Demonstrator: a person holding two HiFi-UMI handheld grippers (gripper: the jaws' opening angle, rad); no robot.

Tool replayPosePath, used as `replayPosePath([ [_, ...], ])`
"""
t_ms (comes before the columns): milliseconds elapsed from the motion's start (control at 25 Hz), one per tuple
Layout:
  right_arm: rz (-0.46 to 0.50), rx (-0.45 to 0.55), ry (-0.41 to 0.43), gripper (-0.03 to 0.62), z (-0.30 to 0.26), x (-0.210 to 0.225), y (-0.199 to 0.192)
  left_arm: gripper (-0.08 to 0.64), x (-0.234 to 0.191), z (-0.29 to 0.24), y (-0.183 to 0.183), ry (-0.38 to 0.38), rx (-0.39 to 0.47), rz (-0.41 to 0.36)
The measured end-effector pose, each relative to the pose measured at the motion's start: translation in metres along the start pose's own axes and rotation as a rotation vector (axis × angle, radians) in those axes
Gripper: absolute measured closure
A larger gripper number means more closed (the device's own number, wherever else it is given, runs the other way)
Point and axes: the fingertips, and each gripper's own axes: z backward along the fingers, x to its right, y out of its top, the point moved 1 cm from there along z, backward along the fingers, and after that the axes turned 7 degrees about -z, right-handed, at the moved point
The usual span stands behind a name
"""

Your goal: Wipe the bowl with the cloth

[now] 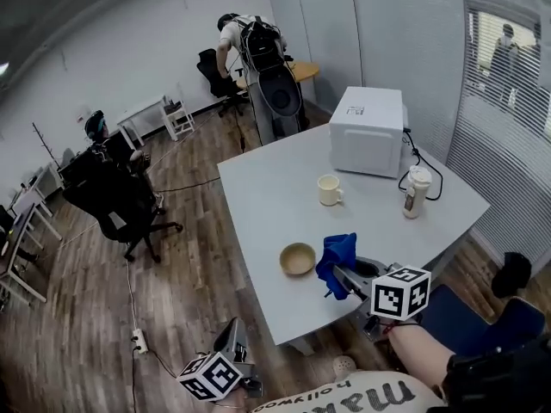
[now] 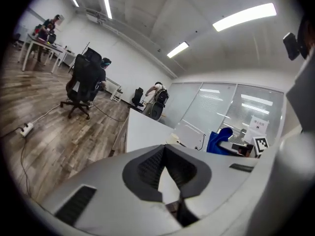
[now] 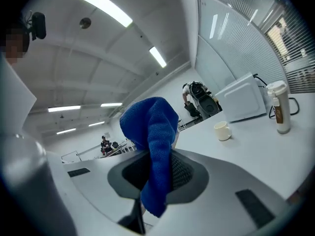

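Note:
A tan bowl [image 1: 298, 258] sits upright near the front edge of the white table [image 1: 267, 196]. Just right of it, a blue cloth [image 1: 337, 261] hangs bunched from my right gripper [image 1: 342, 275], which is shut on it. In the right gripper view the cloth [image 3: 155, 132] stands up between the pads and droops below them; the bowl is hidden there. My left gripper [image 1: 234, 329] is off the table, low at the front left over the wooden floor, shut with nothing in it. Its jaws are pressed together in the left gripper view [image 2: 165, 156], where the cloth [image 2: 220, 140] shows at the right.
A cream mug [image 1: 329, 190], a white box-shaped appliance [image 1: 368, 131] and a lidded bottle [image 1: 416, 191] stand further back on the table. A black office chair [image 1: 120, 205] and a power strip [image 1: 139, 342] are on the floor to the left. A blue chair [image 1: 469, 321] is at the right.

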Motion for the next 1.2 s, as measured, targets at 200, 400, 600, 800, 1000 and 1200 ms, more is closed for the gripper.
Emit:
replayPosePath([
  [200, 0.023, -0.041, -0.049, 0.529, 0.034, -0.035, -0.049, 0.563, -0.009, 0.066, -0.016, 0.044, -0.003, 0.040],
  [400, 0.018, -0.074, -0.081, 0.529, 0.066, -0.060, -0.083, 0.563, -0.008, 0.113, -0.014, 0.042, 0.021, 0.055],
  [600, 0.009, -0.110, -0.102, 0.529, 0.084, -0.073, -0.113, 0.563, -0.003, 0.138, -0.028, 0.029, -0.008, 0.054],
  [800, 0.010, -0.123, -0.117, 0.529, 0.097, -0.080, -0.127, 0.563, -0.003, 0.149, -0.043, 0.034, -0.041, 0.067],
  [1000, 0.032, -0.136, -0.135, 0.529, 0.102, -0.080, -0.133, 0.563, -0.008, 0.150, -0.046, 0.044, -0.038, 0.094],
  [1200, 0.054, -0.121, -0.138, 0.528, 0.101, -0.087, -0.122, 0.563, -0.009, 0.149, -0.040, 0.037, -0.028, 0.097],
])
